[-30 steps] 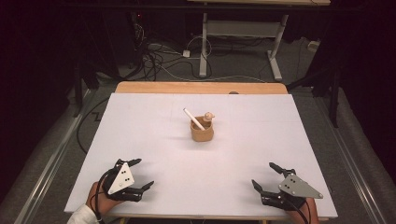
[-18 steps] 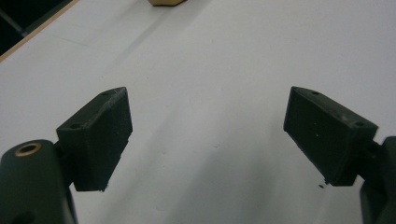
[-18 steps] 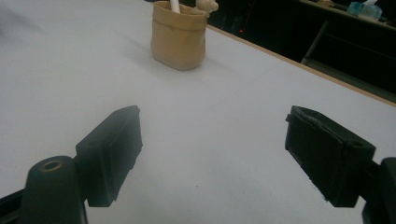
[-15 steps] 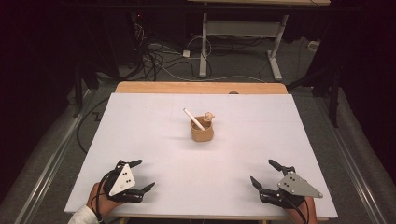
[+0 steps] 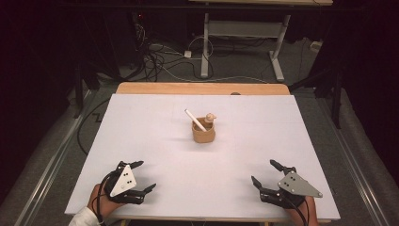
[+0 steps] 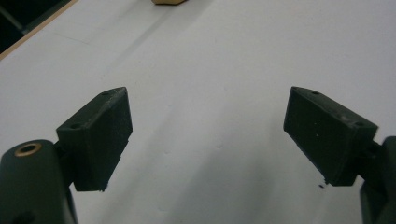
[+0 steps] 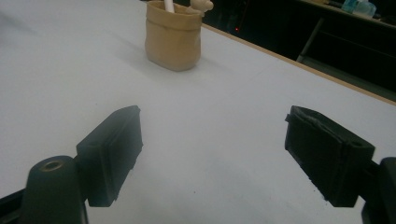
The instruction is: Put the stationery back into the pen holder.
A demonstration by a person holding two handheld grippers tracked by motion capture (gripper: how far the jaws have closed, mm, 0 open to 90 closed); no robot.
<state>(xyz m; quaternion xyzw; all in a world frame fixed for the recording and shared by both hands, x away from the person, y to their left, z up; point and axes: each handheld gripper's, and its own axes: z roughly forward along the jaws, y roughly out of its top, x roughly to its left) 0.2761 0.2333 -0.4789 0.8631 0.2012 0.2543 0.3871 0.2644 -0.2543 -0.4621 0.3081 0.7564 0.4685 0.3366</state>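
Your tan pouch (image 5: 203, 132) stands mid-surface toward the far edge, its white stick (image 5: 195, 119) leaning up toward the far-left corner, well ahead of both spread, empty grippers, with your right gripper (image 5: 269, 179) slightly nearer than your left gripper (image 5: 141, 176).

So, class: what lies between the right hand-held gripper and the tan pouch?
Nothing: bare white table lies between the right hand-held gripper and tan pouch, seen in high and right gripper views.
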